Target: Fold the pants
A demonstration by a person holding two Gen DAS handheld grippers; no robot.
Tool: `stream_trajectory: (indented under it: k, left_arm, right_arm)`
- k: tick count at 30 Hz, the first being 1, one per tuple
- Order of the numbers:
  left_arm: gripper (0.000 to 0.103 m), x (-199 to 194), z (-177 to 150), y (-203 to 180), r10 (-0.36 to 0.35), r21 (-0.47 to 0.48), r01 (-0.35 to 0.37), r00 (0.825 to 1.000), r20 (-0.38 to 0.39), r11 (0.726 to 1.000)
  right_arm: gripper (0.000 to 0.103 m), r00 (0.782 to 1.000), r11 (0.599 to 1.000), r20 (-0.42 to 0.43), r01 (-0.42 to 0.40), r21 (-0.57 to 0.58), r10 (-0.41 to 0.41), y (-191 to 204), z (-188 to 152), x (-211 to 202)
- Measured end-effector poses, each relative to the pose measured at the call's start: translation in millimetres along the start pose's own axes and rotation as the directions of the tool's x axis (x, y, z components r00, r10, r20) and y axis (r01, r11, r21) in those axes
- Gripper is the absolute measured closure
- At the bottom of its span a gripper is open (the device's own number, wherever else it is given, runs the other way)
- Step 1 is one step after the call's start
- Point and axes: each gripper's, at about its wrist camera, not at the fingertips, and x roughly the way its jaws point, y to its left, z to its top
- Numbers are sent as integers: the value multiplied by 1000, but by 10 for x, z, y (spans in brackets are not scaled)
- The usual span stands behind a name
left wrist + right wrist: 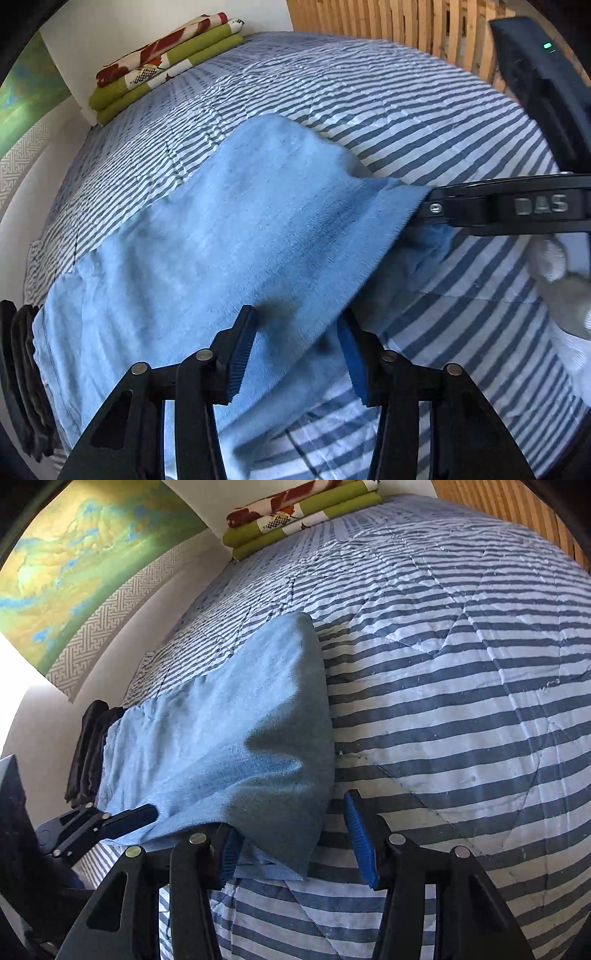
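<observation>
Light blue pants (240, 240) lie folded lengthwise on a blue and white striped quilt (406, 118). My left gripper (297, 354) is open, and the near end of the cloth passes between its blue pads without being pinched. At the right, my right gripper (436, 210) touches the pants' lifted right edge. In the right wrist view the pants (229, 738) run up and left, and my right gripper (293, 849) is open with the cloth's corner draped over its left finger. The left gripper (147, 814) pokes under the cloth's near left edge.
A stack of folded green and floral bedding (162, 70) sits at the quilt's far corner. Dark folded clothes (88, 753) lie at the pants' left end. A wooden slatted headboard (406, 22) stands behind. A white-gloved hand (565, 288) holds the right gripper.
</observation>
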Motion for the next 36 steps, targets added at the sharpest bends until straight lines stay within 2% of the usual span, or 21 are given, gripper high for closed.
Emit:
stream_trajectory:
  k: [2, 7, 10, 13, 14, 15, 16, 17, 18, 20, 23, 24, 25, 26, 27, 30, 32, 34, 36]
  left_arm:
    - [89, 110, 97, 73, -5, -42, 4, 1000, -23, 999]
    - [93, -23, 191, 328, -82, -130, 82, 997, 7, 988]
    - [94, -119, 201, 418, -89, -144, 92, 996, 24, 985]
    - [93, -193, 172, 450, -116, -140, 119, 993, 27, 983]
    - [88, -222, 144, 459, -127, -129, 130, 991, 28, 983]
    - [81, -271, 80, 474, -145, -116, 147, 989, 25, 982]
    - [75, -335, 0, 499, -157, -112, 159, 987, 22, 981]
    - [62, -431, -120, 560, -159, -119, 162, 987, 35, 980]
    - [57, -545, -279, 646, -163, -134, 171, 984, 65, 976]
    - [57, -685, -555, 810, -193, -162, 206, 977, 94, 965]
    - [57, -630, -840, 1068, -147, -260, 163, 986, 81, 952]
    - [58, -532, -896, 1135, -138, -285, 150, 989, 60, 947]
    - [58, -427, -941, 1169, -128, -292, 133, 991, 34, 947]
    - [58, -306, -993, 1194, -121, -307, 115, 993, 1, 945]
    - [58, -214, -1043, 1199, -136, -320, 124, 991, -13, 939]
    - [57, -172, -1107, 1135, -125, -277, 120, 992, 2, 953]
    - [57, -190, -1100, 1155, -137, -282, 130, 991, -2, 950]
    - [57, -219, -1084, 1134, -117, -264, 107, 993, -23, 959]
    - [57, -336, -1047, 1059, -84, -235, 81, 997, -2, 969]
  right_arm:
    - [55, 1000, 1000, 3, 3, -12, -3, 19, 9, -23]
    - [55, 999, 996, 22, 42, -76, -40, 121, -54, -93]
    - [52, 988, 974, 64, 152, -170, -143, 286, -158, -78]
    - [51, 951, 930, 71, 310, -200, -301, 330, -236, 94]
    - [51, 939, 919, 60, 345, -191, -340, 290, -244, 153]
    - [52, 938, 920, 37, 345, -188, -345, 243, -252, 201]
    - [52, 939, 920, 48, 343, -191, -341, 227, -263, 184]
    - [53, 936, 914, 52, 351, -203, -347, 236, -271, 162]
    - [53, 936, 912, 54, 350, -212, -347, 235, -284, 139]
    - [53, 939, 915, 51, 344, -213, -341, 197, -306, 102]
    - [63, 949, 929, 40, 316, -194, -314, 146, -311, 90]
    - [77, 953, 934, 33, 302, -193, -301, 158, -308, 91]
    - [89, 966, 950, 13, 255, -181, -257, 173, -306, 81]
    - [97, 969, 957, 15, 248, -152, -248, 190, -299, 41]
    - [98, 973, 964, 35, 232, -129, -230, 216, -288, -54]
    - [99, 988, 981, 102, 132, -139, -118, 330, -275, -470]
    - [99, 983, 974, 62, 180, -134, -173, 247, -299, -355]
    - [99, 978, 979, -53, 197, -47, -200, 34, -409, -79]
    - [99, 979, 978, -36, 199, -65, -202, 70, -456, -115]
